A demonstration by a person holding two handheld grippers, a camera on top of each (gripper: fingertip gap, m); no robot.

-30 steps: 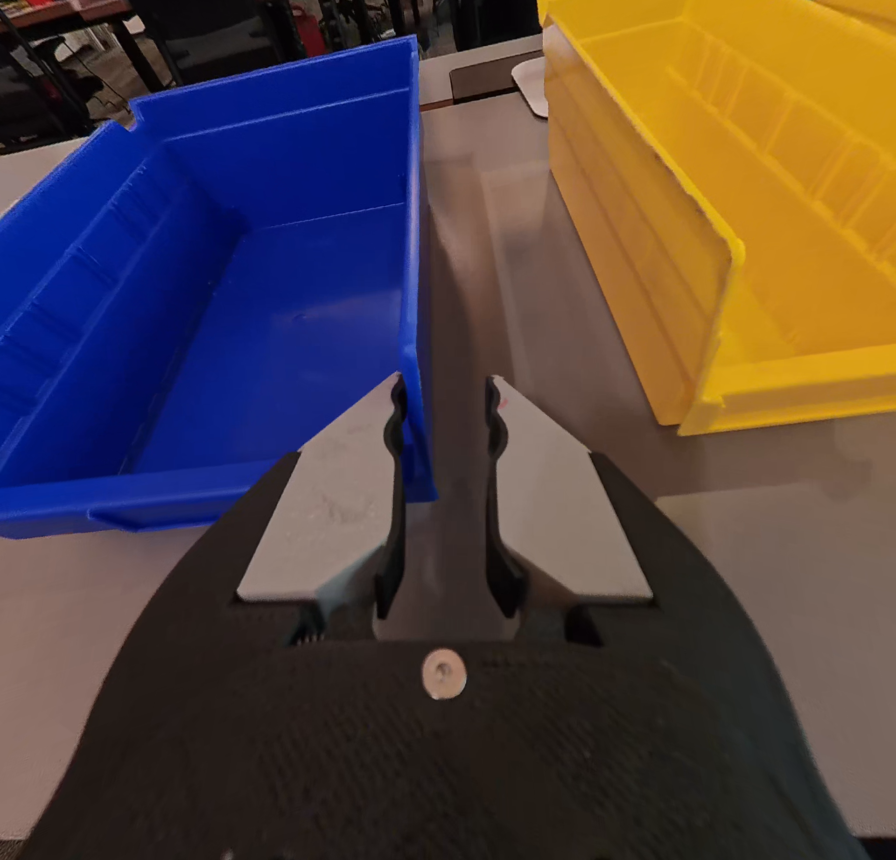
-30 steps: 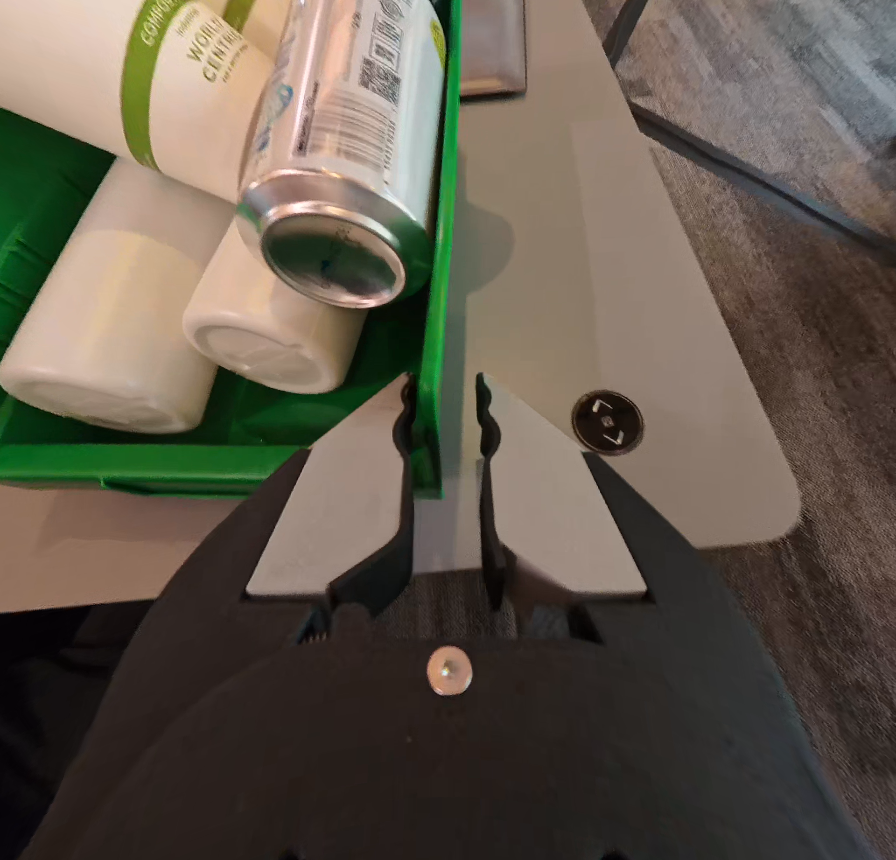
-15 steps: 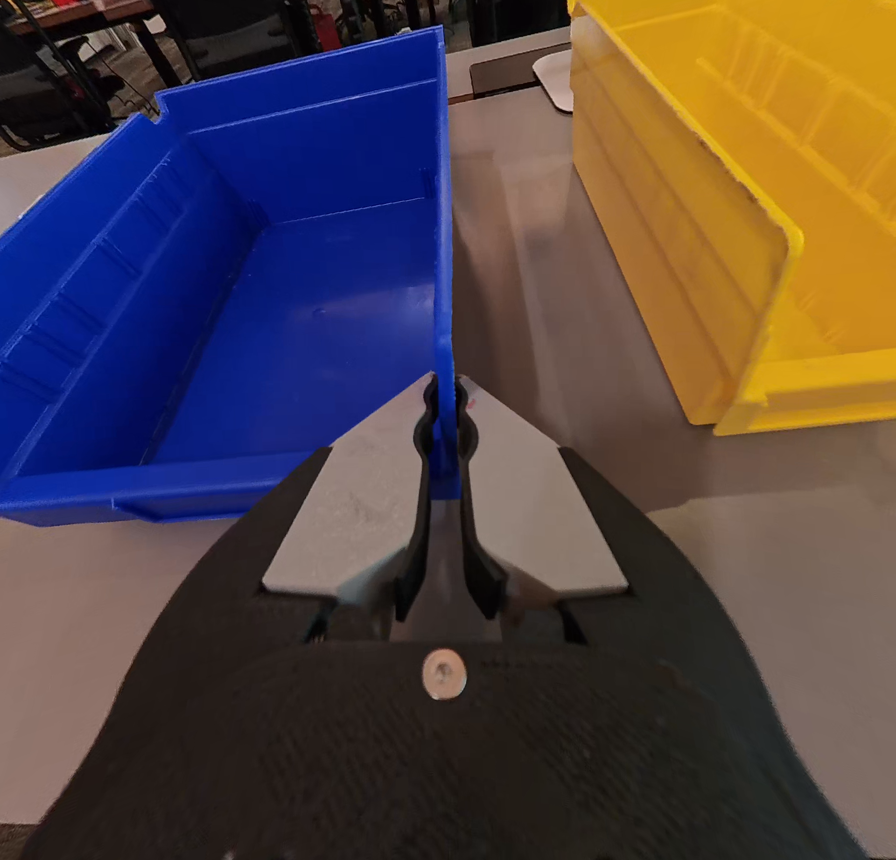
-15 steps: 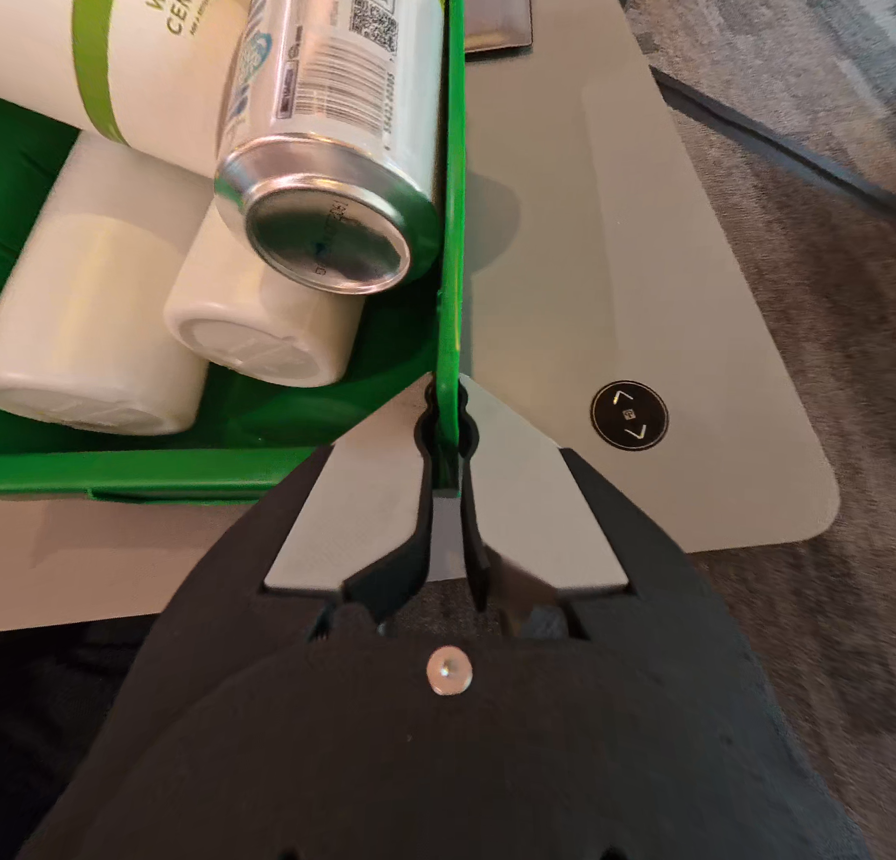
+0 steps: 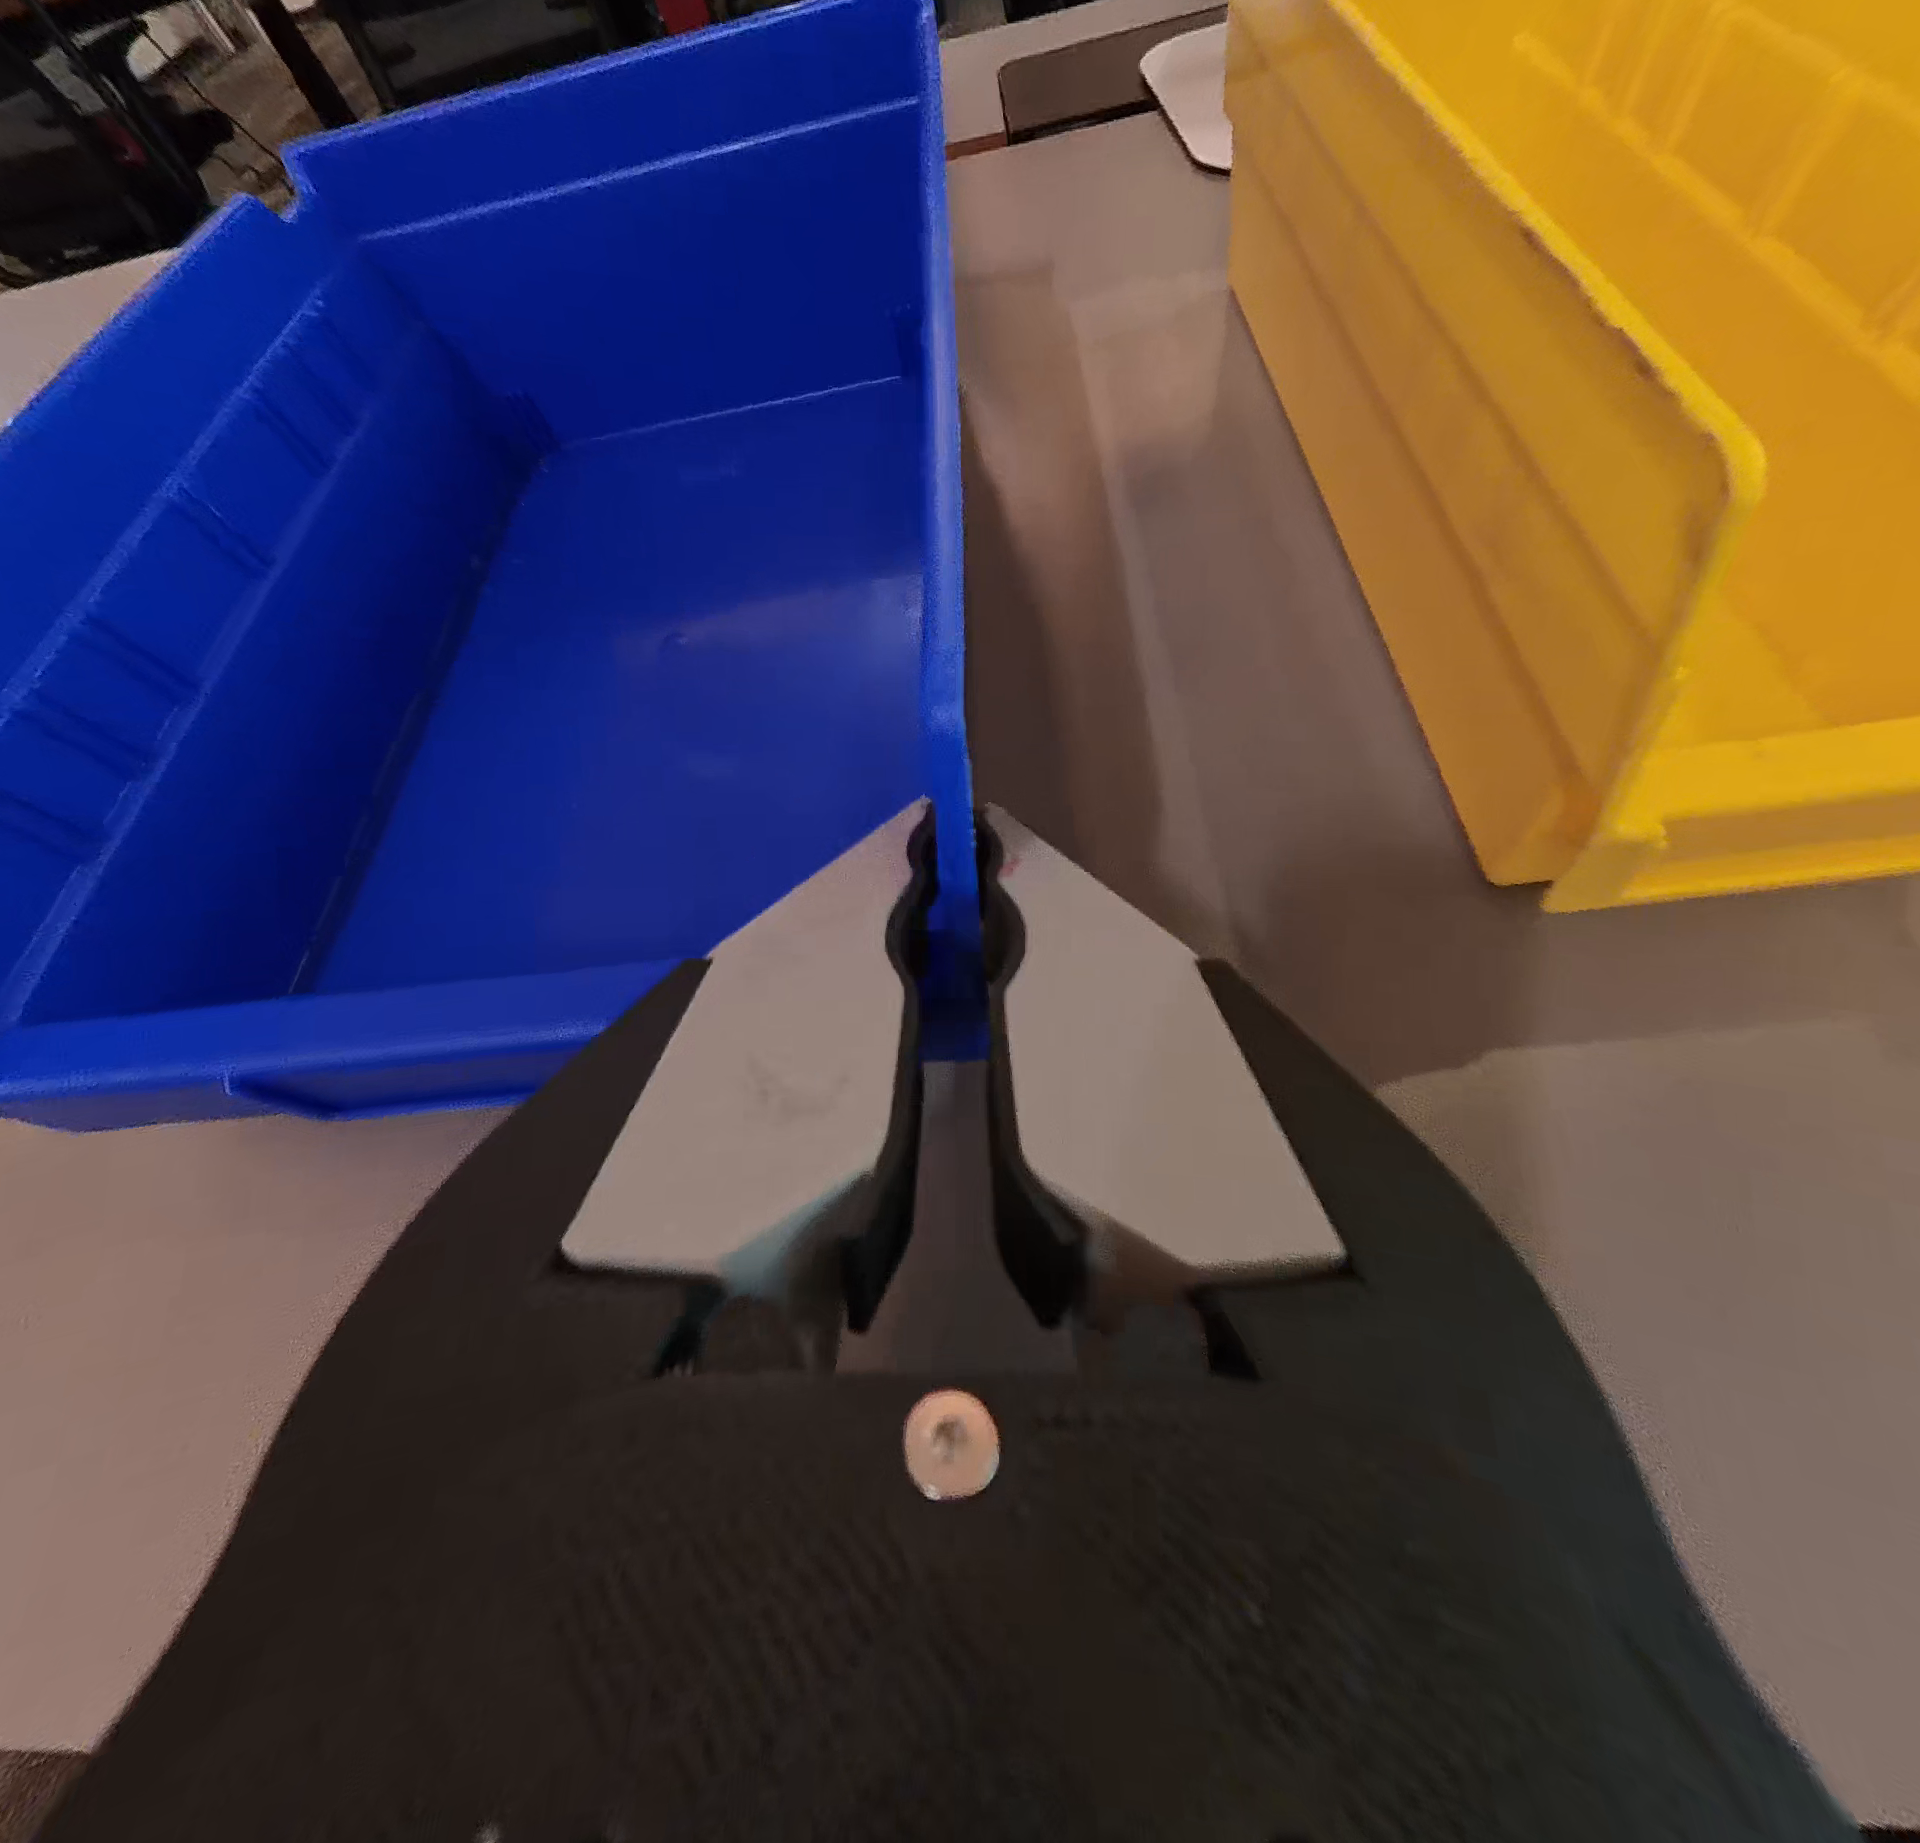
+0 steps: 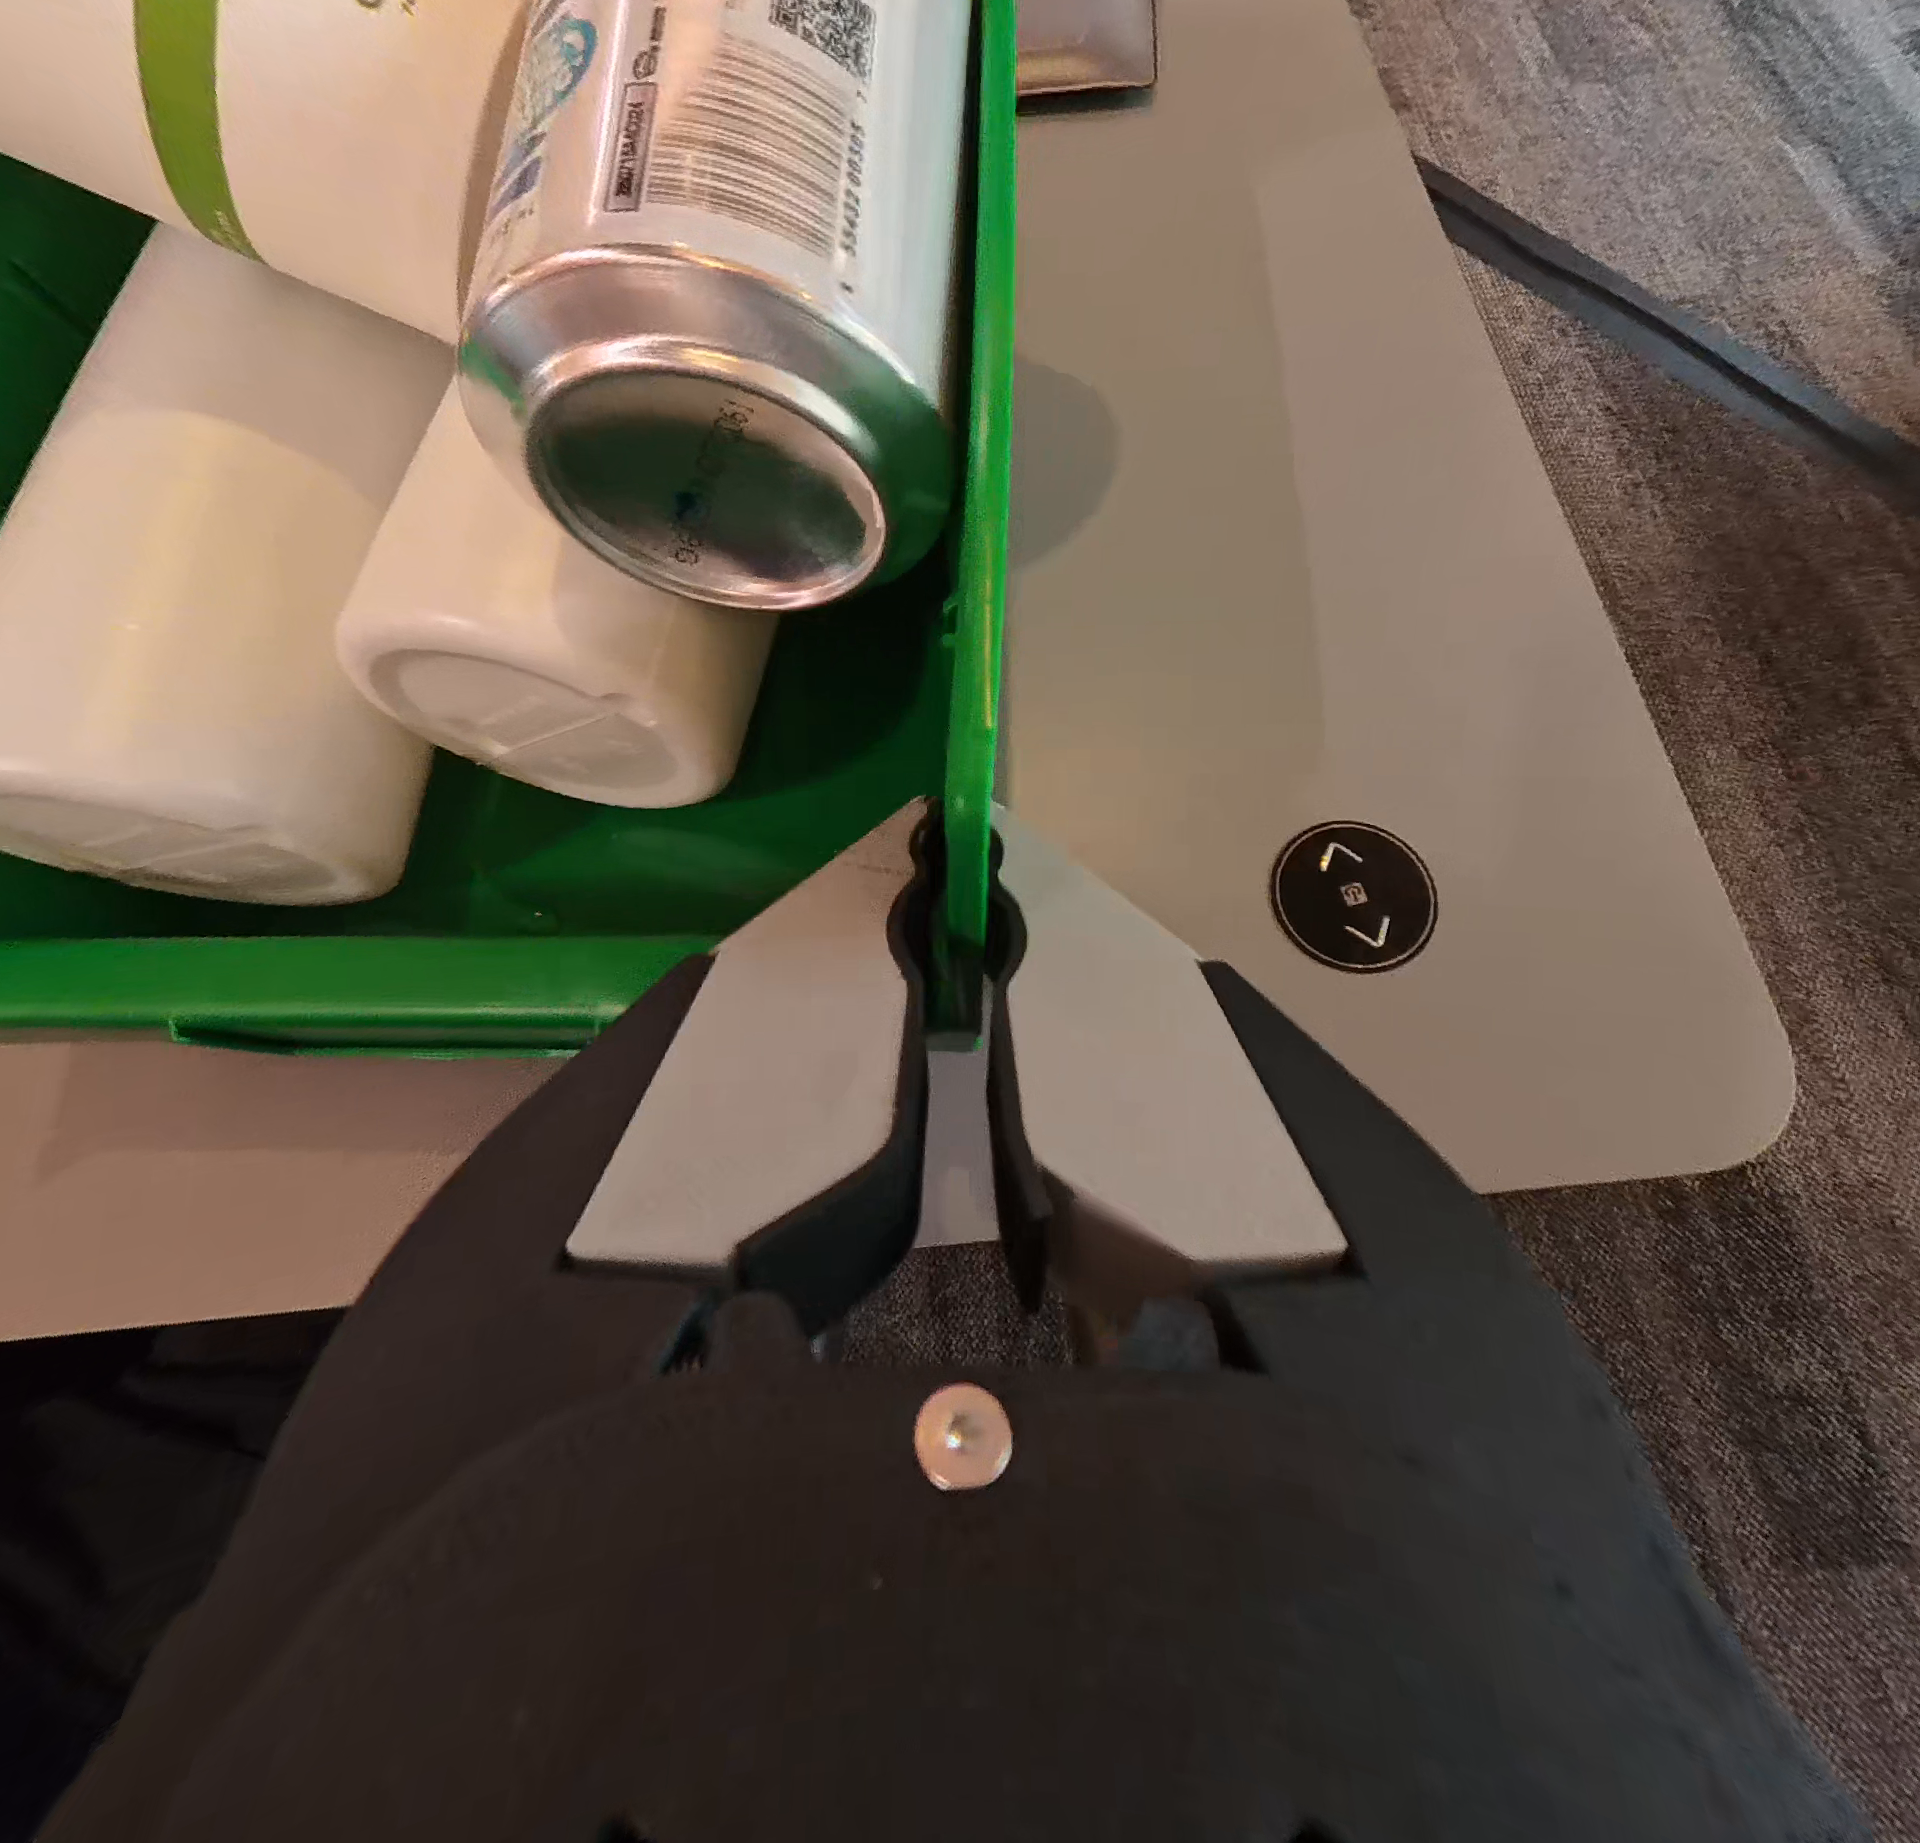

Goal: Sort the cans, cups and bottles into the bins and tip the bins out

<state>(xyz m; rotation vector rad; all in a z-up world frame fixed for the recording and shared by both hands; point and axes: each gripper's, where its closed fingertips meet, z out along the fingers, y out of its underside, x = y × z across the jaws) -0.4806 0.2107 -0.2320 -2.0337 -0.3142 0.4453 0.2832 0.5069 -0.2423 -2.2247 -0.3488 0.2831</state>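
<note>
- Blue plastic is sitting right between the fingers of the left gripper [image 5: 954, 863]: the jaws are pinching the right-hand wall of the blue bin [image 5: 582, 588] at its near corner, with only the wall's thickness between them.
- Inside, the blue bin is showing nothing but its bare floor, and it is resting flat on the grey table [image 5: 1143, 505].
- Off to the right of the blue bin, across a strip of bare table, the yellow bin [image 5: 1538, 463] is standing apart from it; what little of its inside is showing is bare yellow.
- Beyond the blue bin's far wall, dark chair and desk legs are crowding the background, too dim to tell apart.
- Over in the right wrist view, the right gripper [image 6: 956, 858] is clamping the right-hand wall of the green bin [image 6: 982, 443], again at the near corner, jaws drawn in tight on the thin plastic.
- A silver can [image 6: 717, 339] is lying on its side inside the green bin, pressed against that gripped wall, its base facing the camera.
- Under and beside the can, three white cups are lying on their sides: one with a green band [image 6: 301, 100] at the far left, a plain one [image 6: 551, 692] directly beneath the can, another plain one [image 6: 177, 671] to its left.
- Right of the green bin, a round black button [image 6: 1354, 898] is sitting in the table near its rounded corner, and grey carpet [image 6: 1714, 650] is showing beyond the edge.
</note>
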